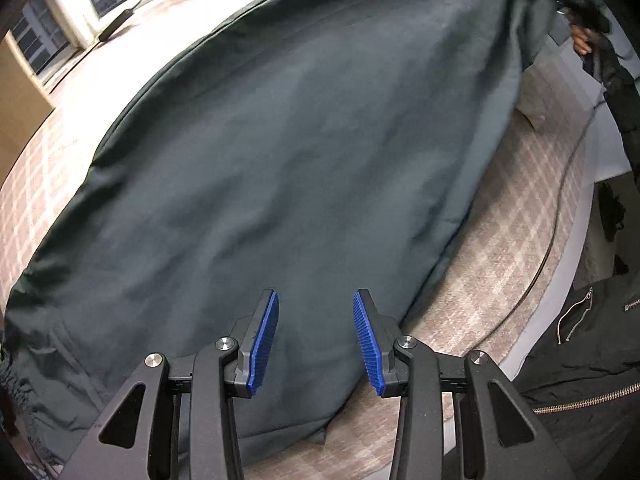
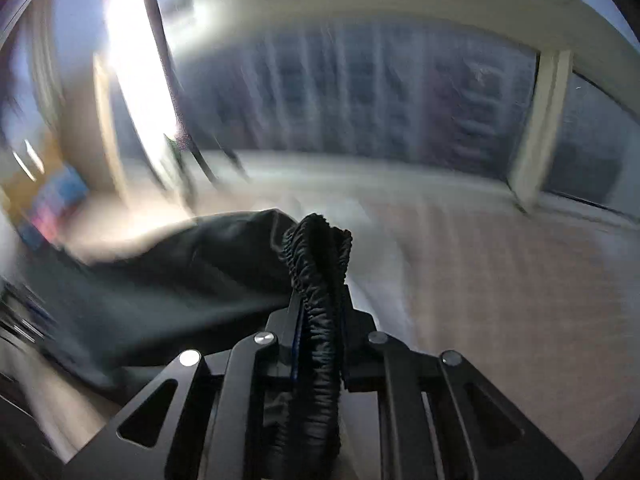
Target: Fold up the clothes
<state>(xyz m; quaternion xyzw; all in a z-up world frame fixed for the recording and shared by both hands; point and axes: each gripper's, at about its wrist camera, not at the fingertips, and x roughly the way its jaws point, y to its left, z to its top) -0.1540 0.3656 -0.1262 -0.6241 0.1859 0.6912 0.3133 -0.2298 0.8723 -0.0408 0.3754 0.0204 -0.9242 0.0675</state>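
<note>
From my left gripper (image 1: pixel 316 340) I look almost straight down on a dark green garment (image 1: pixel 280 152), smooth and padded-looking, spread over a bed cover (image 1: pixel 500 240) with a pale pink-and-white check. The garment fills most of the view, running from the 7 o'clock edge up to 1 o'clock, where it lifts off the bed. My left jaws stand released, the blue pads (image 1: pixel 264 344) apart with only the garment's surface showing between them; nothing is pinched. A thin dark cable (image 1: pixel 560 208) curves over the bed cover at 3 o'clock. At 4 o'clock lies a black jacket (image 1: pixel 580 360) with silver zips, just off the bed's edge. At 1 o'clock a hand (image 1: pixel 580 40) shows beside the raised end of the garment, partly hidden by dark cloth. A window (image 1: pixel 52 20) sits at 10 o'clock.

From my right gripper (image 2: pixel 316 280) the view is heavily blurred. Its jaws are clenched on a black ruched cuff (image 2: pixel 320 272), an elastic gathered band that stands up between them and bulges over their tips at the centre. From it the rest of the dark cloth (image 2: pixel 180 272) trails away toward 9 o'clock. The checked bed cover (image 2: pixel 500 280) spreads toward 3 o'clock, and window panes (image 2: pixel 360 100) fill 12 o'clock.

I see no containers in either view.
</note>
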